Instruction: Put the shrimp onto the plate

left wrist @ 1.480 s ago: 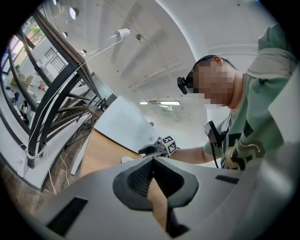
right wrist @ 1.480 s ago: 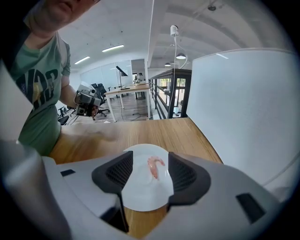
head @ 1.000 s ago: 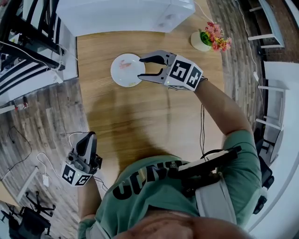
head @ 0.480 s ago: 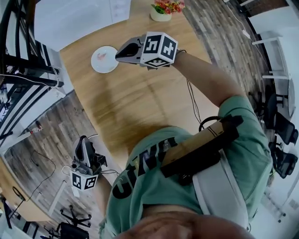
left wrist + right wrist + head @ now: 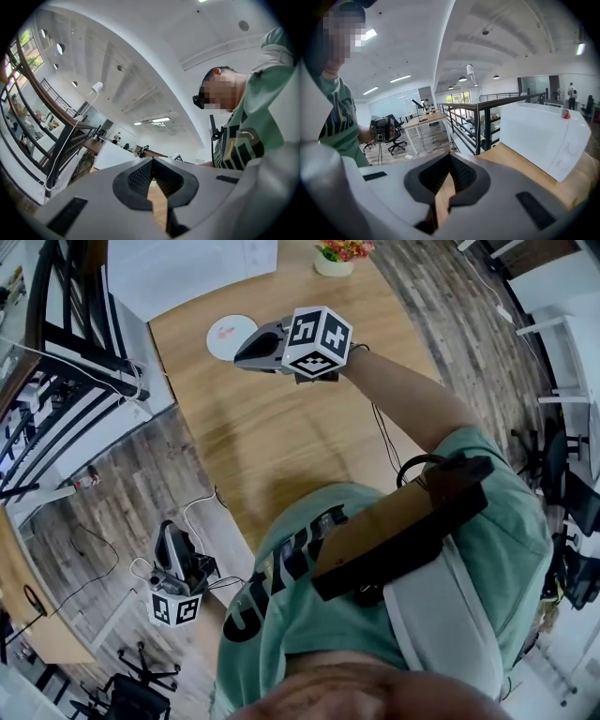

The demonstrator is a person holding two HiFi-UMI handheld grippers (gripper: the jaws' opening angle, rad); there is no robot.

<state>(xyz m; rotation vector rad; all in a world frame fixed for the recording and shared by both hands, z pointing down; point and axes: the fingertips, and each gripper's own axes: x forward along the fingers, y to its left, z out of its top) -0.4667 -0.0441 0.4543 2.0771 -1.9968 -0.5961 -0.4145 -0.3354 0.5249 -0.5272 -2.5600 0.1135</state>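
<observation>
Right tool (image 5: 240,356), closed empty, hangs near plate (image 5: 217,343) holding shrimp (image 5: 225,331).

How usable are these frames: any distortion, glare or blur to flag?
Head view: heavy fisheye bows the table edges; the plate is tiny yet sharp, a soft shadow lies before the person. Left gripper view: black corners, bright ceiling strip lights. Right gripper view: same barrel curving bends the railing; evenly lit.

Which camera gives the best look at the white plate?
The head view: the plate lies on the wooden table, a pink shrimp on it. Neither gripper view shows it.
</observation>
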